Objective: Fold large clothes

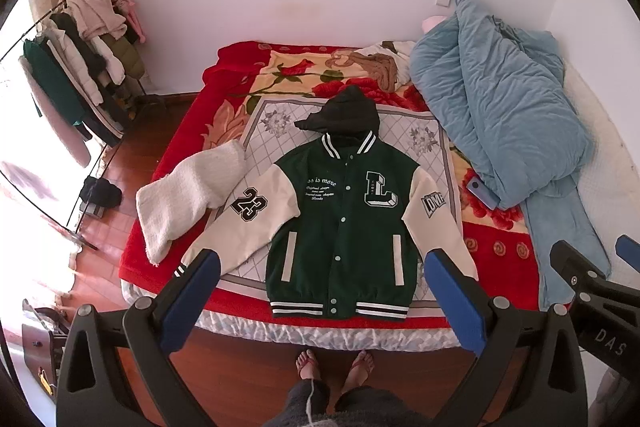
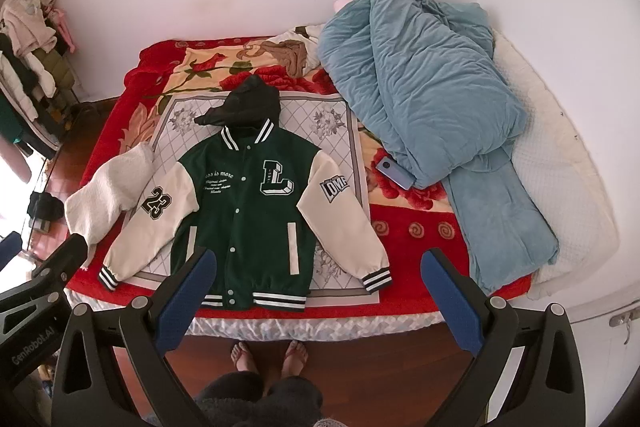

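A green varsity jacket with cream sleeves and a black hood (image 1: 344,215) lies flat and face up on the red flowered blanket (image 1: 496,247) of the bed, its front buttoned and both sleeves spread to the sides. The left gripper (image 1: 320,303) and the right gripper (image 2: 316,295) hang above the near edge of the bed, each with jaws wide apart and holding nothing. A white knitted garment (image 1: 188,195) lies beside the jacket's left-hand sleeve, and a crumpled light blue quilt (image 2: 420,87) lies to the right.
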The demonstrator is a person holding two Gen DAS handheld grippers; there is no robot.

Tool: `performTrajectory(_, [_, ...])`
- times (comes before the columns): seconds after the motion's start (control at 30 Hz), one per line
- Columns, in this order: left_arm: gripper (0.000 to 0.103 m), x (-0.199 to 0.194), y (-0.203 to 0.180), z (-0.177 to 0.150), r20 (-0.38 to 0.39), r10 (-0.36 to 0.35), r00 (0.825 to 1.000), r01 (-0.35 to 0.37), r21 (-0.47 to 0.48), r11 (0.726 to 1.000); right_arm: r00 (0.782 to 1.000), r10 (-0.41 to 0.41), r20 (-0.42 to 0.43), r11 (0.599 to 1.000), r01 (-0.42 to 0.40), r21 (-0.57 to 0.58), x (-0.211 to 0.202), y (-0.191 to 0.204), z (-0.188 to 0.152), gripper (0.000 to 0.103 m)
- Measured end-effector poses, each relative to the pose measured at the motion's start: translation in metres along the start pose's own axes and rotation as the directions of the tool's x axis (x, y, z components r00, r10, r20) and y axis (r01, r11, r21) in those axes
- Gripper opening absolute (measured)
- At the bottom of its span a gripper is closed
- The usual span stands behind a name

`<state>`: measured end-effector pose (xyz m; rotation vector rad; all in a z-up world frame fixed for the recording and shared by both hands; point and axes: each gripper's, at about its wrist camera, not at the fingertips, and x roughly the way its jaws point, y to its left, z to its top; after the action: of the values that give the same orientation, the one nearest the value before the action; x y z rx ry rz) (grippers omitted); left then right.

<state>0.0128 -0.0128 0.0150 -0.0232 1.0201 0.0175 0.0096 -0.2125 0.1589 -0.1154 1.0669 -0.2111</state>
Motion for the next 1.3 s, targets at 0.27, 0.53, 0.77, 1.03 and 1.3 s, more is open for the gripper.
performTrajectory(0.27, [0.103, 0.0003, -0.0012, -0.0002, 0.0, 0.003, 1.0, -0.003, 0.002, 1.0, 1.0, 0.0, -0.001, 1.0, 0.0, -0.001, -0.0008, -0.0016, 0.0011, 0.103])
performTrajectory(0.53, [0.103, -0.0002, -0.0003, -0.0018, 0.0, 0.001, 1.0, -0.001, -0.002, 1.0, 1.0, 0.002, 0.001, 1.0, -0.002, 0.0, -0.001, -0.0018, 0.0006, 0.103])
performTrajectory(0.77, [0.103, -0.0007, -0.0005, -0.0011, 0.001, 0.0, 1.0, 0.0, 0.0, 1.0, 1.0, 0.001, 0.0, 1.0, -0.001, 0.001, -0.0009, -0.0017, 0.0009, 0.103])
performTrajectory(1.03, [0.103, -0.0029, -0.0002, -0.0003, 0.005, 0.0, 1.0, 0.0, 0.001, 1.0, 1.0, 0.002, 0.001, 1.0, -0.002, 0.007, -0.0029, 0.0019, -0.0048, 0.103])
performTrajectory(1.3, [0.103, -0.004, -0.0008, 0.0001, 0.006, -0.003, 1.0, 0.003, 0.0, 1.0, 1.0, 0.006, -0.002, 1.0, -0.006, 0.01, -0.0034, 0.0004, -0.0042, 0.103])
